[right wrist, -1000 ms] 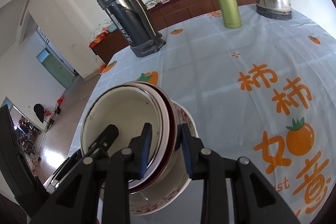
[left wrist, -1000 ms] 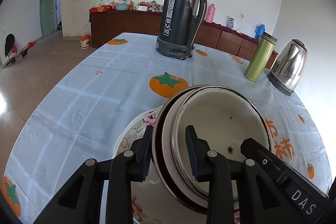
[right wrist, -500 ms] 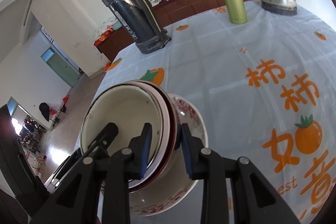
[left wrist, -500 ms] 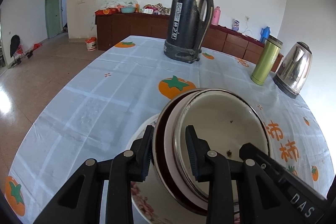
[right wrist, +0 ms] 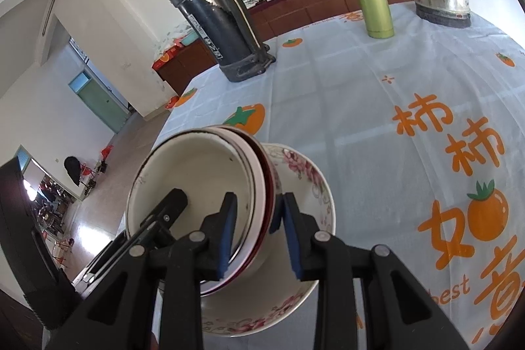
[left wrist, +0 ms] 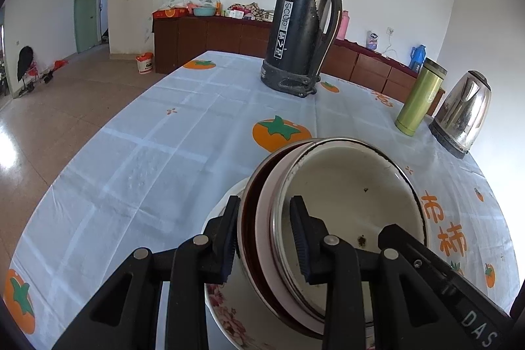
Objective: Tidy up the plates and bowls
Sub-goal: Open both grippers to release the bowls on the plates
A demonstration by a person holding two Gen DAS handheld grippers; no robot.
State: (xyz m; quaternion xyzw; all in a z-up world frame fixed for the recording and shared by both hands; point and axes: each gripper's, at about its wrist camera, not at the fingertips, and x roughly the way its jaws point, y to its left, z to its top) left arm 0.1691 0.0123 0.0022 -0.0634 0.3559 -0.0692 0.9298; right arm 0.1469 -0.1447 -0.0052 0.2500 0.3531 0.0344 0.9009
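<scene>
Holding nested bowls [left wrist: 344,218] tilted over the floral bowl [right wrist: 305,186].
Your left tool [left wrist: 265,238] and right tool [right wrist: 256,228] clamp opposite rims, steadying the stack.

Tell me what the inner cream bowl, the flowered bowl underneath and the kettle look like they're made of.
Cream bowl: likely enamelled metal; dark rim, chipped specks, soft gloss.
Flowered bowl: probably glazed ceramic, possibly melamine; white with printed pink blossoms.
Kettle: stainless steel; mirror-like reflections, dark base.

Persimmon-print tablecloth [left wrist: 170,153] under black thermos [left wrist: 303,22], green flask [left wrist: 418,97], steel kettle [left wrist: 461,113], floral bowl [right wrist: 305,205].
</scene>
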